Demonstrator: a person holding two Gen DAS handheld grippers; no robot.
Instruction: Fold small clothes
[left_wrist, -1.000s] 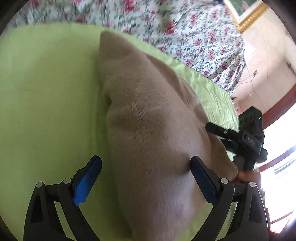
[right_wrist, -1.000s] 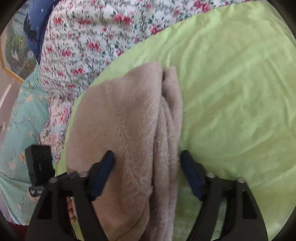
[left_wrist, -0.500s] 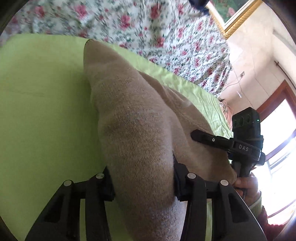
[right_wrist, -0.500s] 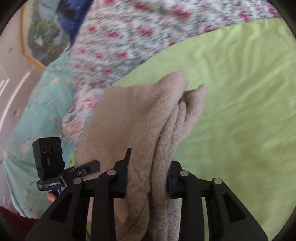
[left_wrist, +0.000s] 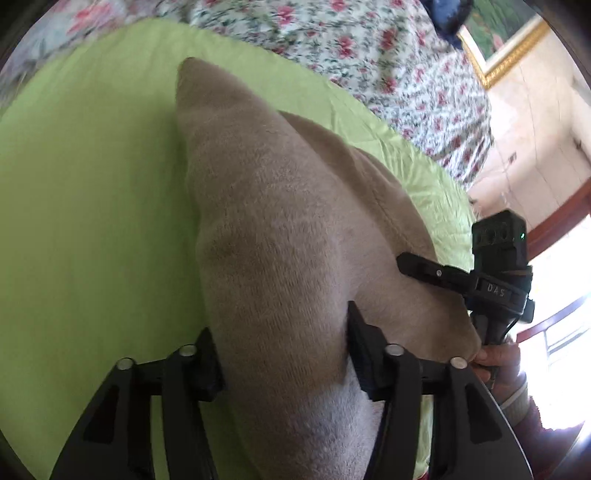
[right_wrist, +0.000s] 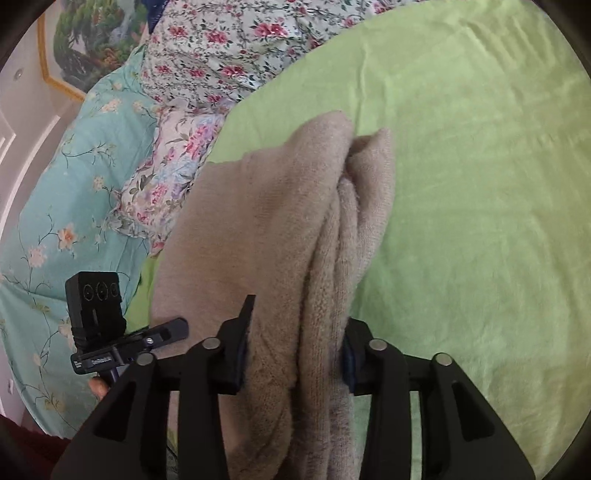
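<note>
sunlit bedroom, with a green sheet (left_wrist: 92, 221) spread flat over the bed as the folding surface; a floral quilt (left_wrist: 369, 55) is bunched along its far edge, a teal flowered cover (right_wrist: 55, 206) lies beyond it in the right wrist view, and a gold-framed painting (right_wrist: 74, 48) hangs on the wall.

on the sheet lies the beige knit garment (left_wrist: 288, 240), a soft fleecy piece. its far end rests on the sheet while its near end is raised into both tools.

the left hand-held gripper (left_wrist: 284, 362) has a thick fold of it between its fingers, both pads touching the cloth, though its jaws are opening a little. the right hand-held gripper (right_wrist: 295, 354) pinches the other near corner, where the knit is doubled into several layers; its jaws are opening slightly too, with the fabric in between. in the left wrist view the right tool sits just beside the garment's near right corner, a hand (left_wrist: 498, 362) under it.

holding two corners of the same edge keeps that edge taut and level, likely so it can be carried over the rest of the garment for a fold. with the jaws easing, the thick, springy bundle could slip out unevenly.
</note>
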